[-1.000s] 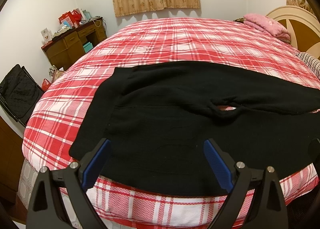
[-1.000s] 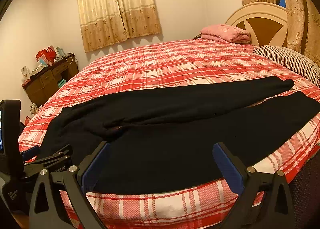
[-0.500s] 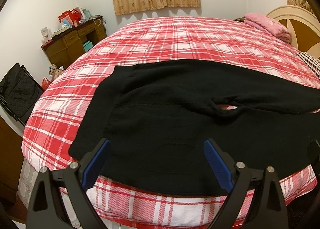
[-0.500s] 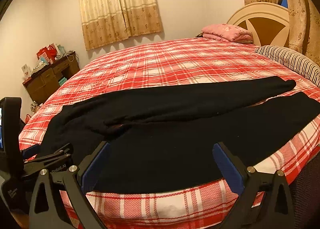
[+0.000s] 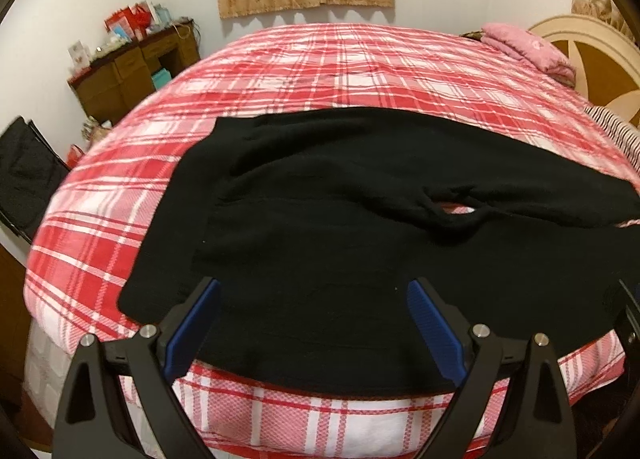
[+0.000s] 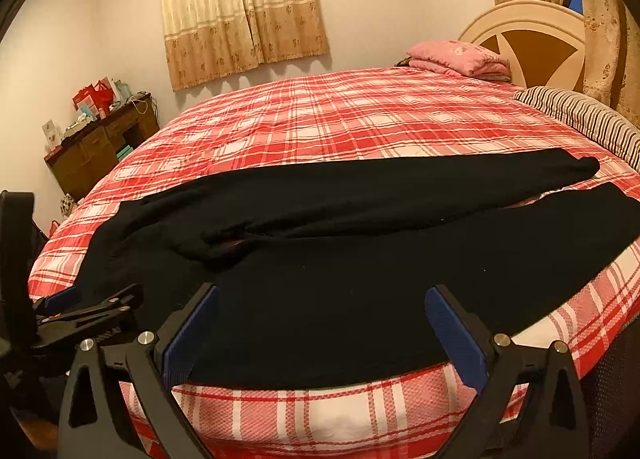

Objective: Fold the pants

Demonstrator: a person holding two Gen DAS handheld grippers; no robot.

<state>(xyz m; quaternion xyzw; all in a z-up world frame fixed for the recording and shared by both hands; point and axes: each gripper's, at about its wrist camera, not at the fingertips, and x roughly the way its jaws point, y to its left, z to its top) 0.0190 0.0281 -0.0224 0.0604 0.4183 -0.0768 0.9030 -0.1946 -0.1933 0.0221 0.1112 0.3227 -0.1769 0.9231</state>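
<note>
Black pants [image 5: 340, 227] lie spread flat across the near part of a bed with a red and white plaid cover [image 5: 360, 71]. The waist end is at the left and both legs run to the right [image 6: 400, 195]. A small gap of plaid shows at the crotch. My left gripper [image 5: 314, 291] hovers open over the waist part near the bed's front edge, holding nothing. My right gripper [image 6: 320, 295] hovers open over the near leg, also with nothing in it. In the right wrist view the left gripper [image 6: 80, 311] appears at the far left.
A folded pink blanket [image 6: 456, 59] and a striped pillow [image 6: 584, 119] lie near the headboard [image 6: 532, 43] at the right. A wooden dresser [image 5: 132, 75] with red bags stands at the back left. A black bag [image 5: 24, 179] sits left of the bed.
Both grippers have crept slightly forward and lower over the pants; their jaws stay wide apart. The pants have not moved.
</note>
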